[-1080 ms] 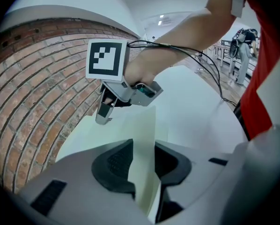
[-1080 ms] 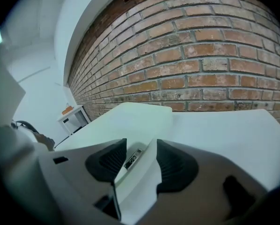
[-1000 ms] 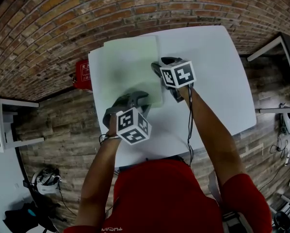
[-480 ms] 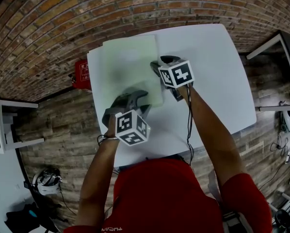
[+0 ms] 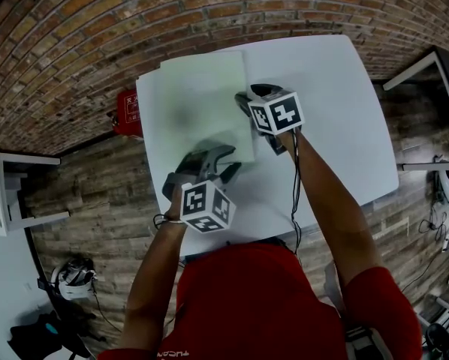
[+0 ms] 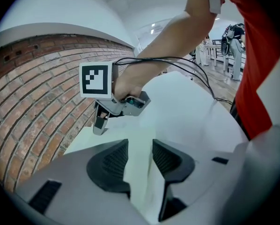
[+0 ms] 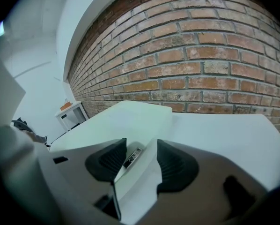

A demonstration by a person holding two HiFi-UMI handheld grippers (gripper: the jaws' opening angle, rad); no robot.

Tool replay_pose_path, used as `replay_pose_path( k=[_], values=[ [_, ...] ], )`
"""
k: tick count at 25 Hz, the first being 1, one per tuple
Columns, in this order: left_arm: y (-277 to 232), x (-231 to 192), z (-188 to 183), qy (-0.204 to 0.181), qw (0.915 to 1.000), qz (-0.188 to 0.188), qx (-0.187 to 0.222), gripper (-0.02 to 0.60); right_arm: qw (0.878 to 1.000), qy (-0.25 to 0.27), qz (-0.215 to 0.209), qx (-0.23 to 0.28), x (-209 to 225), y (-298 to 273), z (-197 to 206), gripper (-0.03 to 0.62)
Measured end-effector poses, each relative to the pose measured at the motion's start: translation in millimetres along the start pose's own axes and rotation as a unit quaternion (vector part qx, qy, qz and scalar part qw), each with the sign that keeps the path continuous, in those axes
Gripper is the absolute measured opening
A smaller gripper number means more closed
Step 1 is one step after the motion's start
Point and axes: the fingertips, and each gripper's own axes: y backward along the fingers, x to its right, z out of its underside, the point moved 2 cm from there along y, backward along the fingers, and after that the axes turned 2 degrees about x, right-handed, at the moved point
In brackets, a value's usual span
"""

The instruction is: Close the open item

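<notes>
Head view: a pale green flat rectangular folder [image 5: 198, 100] lies on the white worktop [image 5: 337, 111], its long axis running away. The left claw [image 5: 230, 161] is at its near right corner and the right claw [image 5: 245, 100] at its right edge.

Left gripper view: the jaws have just been opening and straddle that corner without pressing.

Right gripper view: the jaws gape, with the folder edge between them.

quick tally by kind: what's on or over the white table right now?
pale green folder: 1
hand-held grippers: 2, the left hand-held gripper and the right hand-held gripper
Total: 3
</notes>
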Motion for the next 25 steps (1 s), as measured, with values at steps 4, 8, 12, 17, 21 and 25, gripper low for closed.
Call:
replay_pose_path(
  k=[4, 8, 12, 17, 21, 25],
  values=[
    [1, -1, -4, 0.009, 0.9996, -0.021, 0.013, 0.149, 1.0, 0.005, 0.008, 0.009, 0, 1, 0, 0.198],
    [6, -9, -9, 0.03, 0.9975, -0.054, 0.035, 0.137, 1.0, 0.017, 0.016, 0.017, -1, 1, 0, 0.198],
    [17, -24, -13, 0.075, 0.9906, -0.092, 0.068, 0.117, 0.998, 0.042, 0.028, 0.029, -4, 1, 0, 0.198],
    [28, -38, -13, 0.104, 0.9827, -0.124, 0.091, 0.083, 0.996, 0.07, 0.043, 0.04, -6, 1, 0, 0.198],
    [36, -47, -11, 0.133, 0.9763, -0.136, 0.104, 0.071, 0.993, 0.098, 0.049, 0.034, -9, 2, -2, 0.198],
    [39, -53, -10, 0.141, 0.9736, -0.144, 0.108, 0.071, 0.991, 0.117, 0.059, 0.033, -9, 7, -4, 0.198]
  ],
)
